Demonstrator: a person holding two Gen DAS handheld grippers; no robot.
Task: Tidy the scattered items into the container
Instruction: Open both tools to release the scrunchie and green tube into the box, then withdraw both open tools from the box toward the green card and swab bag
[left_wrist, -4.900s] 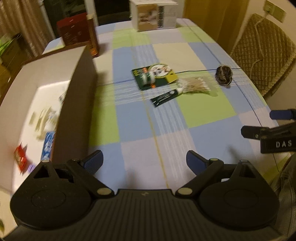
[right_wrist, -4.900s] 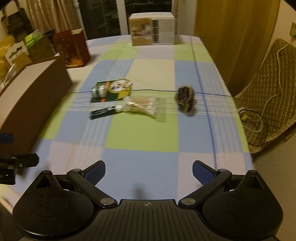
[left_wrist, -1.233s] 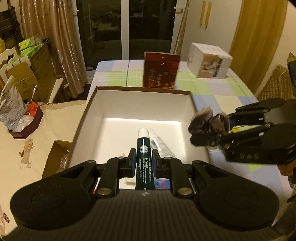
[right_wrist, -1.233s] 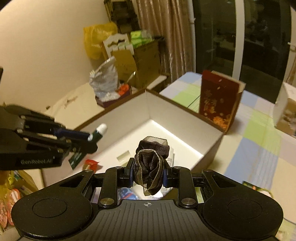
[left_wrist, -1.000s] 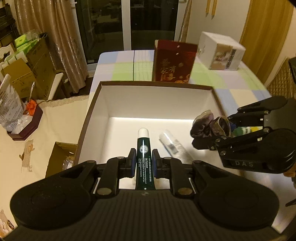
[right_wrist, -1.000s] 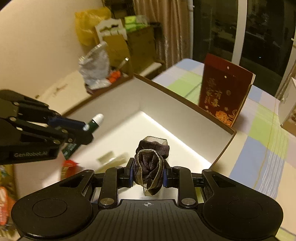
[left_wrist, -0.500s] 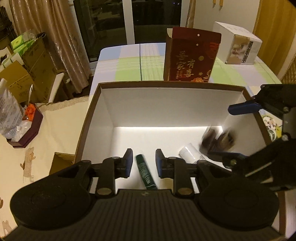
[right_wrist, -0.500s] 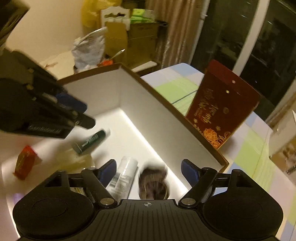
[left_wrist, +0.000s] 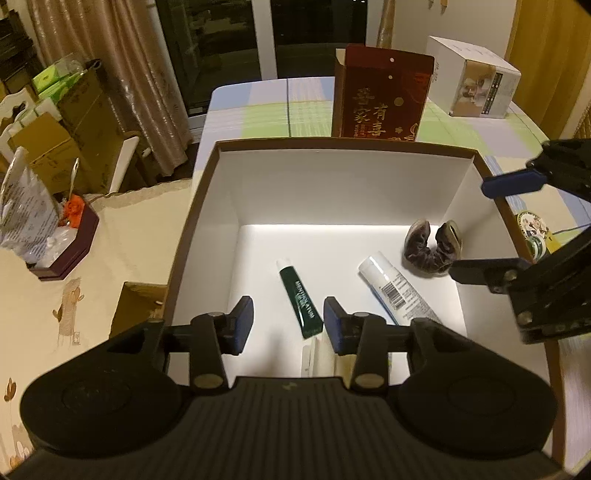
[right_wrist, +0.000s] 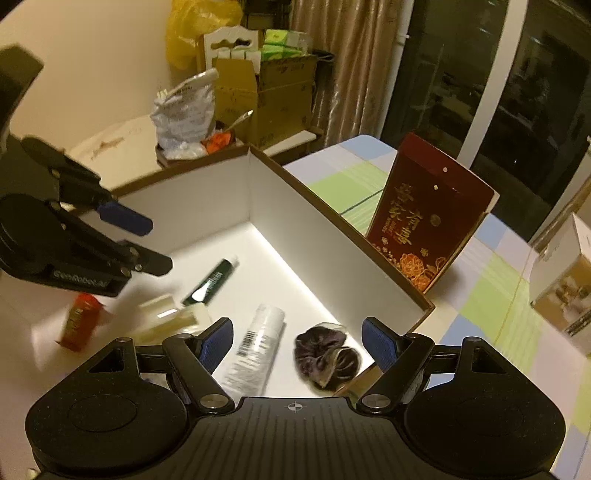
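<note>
Open-topped box (left_wrist: 207, 206), red carton (left_wrist: 382, 99) behind.

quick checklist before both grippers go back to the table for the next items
1. Left gripper open and empty: ok.
2. Right gripper open and empty: ok.
3. Green tube lying on the box floor: ok.
4. Dark scrunchie inside the box, by its wall: ok.
5. All scattered items tidied: not ok, a green card pack lies on the table outside.
6. Clear way out between the two grippers: cannot tell.
</note>
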